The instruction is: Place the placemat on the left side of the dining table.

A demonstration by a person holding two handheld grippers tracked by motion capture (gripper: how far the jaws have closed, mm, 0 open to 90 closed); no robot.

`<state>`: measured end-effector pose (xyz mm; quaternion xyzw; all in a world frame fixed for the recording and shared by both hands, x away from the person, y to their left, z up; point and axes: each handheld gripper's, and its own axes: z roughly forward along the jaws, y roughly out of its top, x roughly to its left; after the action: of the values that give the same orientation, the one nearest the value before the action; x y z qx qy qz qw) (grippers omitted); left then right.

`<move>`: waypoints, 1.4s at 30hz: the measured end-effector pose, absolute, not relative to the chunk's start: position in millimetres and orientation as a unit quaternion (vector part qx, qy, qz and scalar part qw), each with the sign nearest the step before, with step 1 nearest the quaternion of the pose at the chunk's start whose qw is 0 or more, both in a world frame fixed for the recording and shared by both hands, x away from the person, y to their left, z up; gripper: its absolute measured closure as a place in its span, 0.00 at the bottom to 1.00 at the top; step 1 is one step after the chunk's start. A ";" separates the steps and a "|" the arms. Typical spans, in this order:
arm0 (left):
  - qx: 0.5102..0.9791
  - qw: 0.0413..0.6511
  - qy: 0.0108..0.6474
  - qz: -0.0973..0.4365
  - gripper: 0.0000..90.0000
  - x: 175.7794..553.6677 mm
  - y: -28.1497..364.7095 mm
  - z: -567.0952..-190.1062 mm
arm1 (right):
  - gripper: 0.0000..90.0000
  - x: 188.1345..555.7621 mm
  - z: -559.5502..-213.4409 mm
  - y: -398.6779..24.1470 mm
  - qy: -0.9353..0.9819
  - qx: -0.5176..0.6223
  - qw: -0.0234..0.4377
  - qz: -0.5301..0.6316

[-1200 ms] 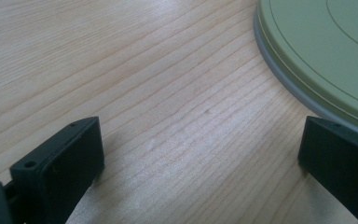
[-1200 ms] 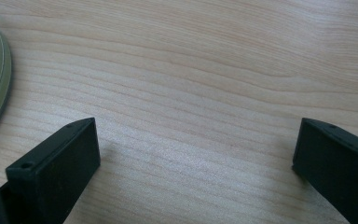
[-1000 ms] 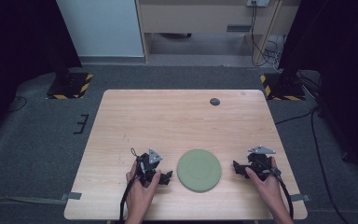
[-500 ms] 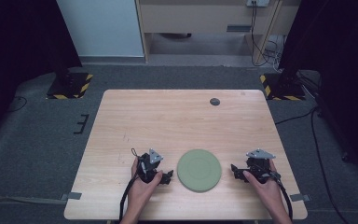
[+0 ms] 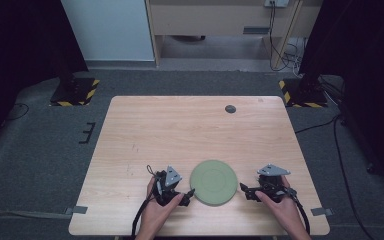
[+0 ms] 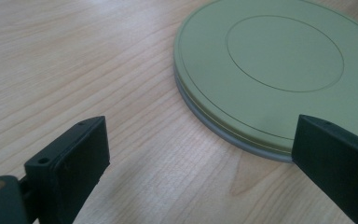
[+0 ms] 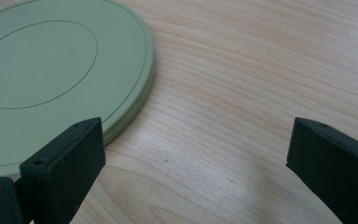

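no text, label, brand or number can be read anywhere; the only signs are yellow-and-black hazard stripes on the left base (image 5: 75,91) and the right base (image 5: 300,96) beyond the table.

1. We see a pale sage-green disc (image 5: 213,182), with a thin darker ring line on its face and a grey lower rim.
2. Our tabletop (image 5: 180,130) is light wood with fine brown grain streaks.
3. Both tongs, left (image 5: 189,193) and right (image 5: 244,190), are matt black, each topped by a grey plate.
4. A small dark grey dot (image 5: 230,108) sits on the wood.
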<state>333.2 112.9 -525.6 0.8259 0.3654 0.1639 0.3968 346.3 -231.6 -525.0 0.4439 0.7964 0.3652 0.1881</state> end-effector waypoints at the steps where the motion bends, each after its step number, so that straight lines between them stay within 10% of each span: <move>1: 0.826 0.397 0.363 0.165 0.04 333.2 112.0 -525.7 | 0.05 346.3 -525.0 -231.6 0.796 0.444 0.188 0.365; 42: 0.823 0.380 0.376 0.191 0.02 338.1 97.3 -528.8 | 0.02 351.1 -529.8 -211.7 0.794 0.453 0.207 0.349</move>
<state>338.1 97.3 -528.8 0.8232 0.3764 0.1909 0.3799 351.1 -211.7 -529.8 0.4532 0.7940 0.3487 0.2065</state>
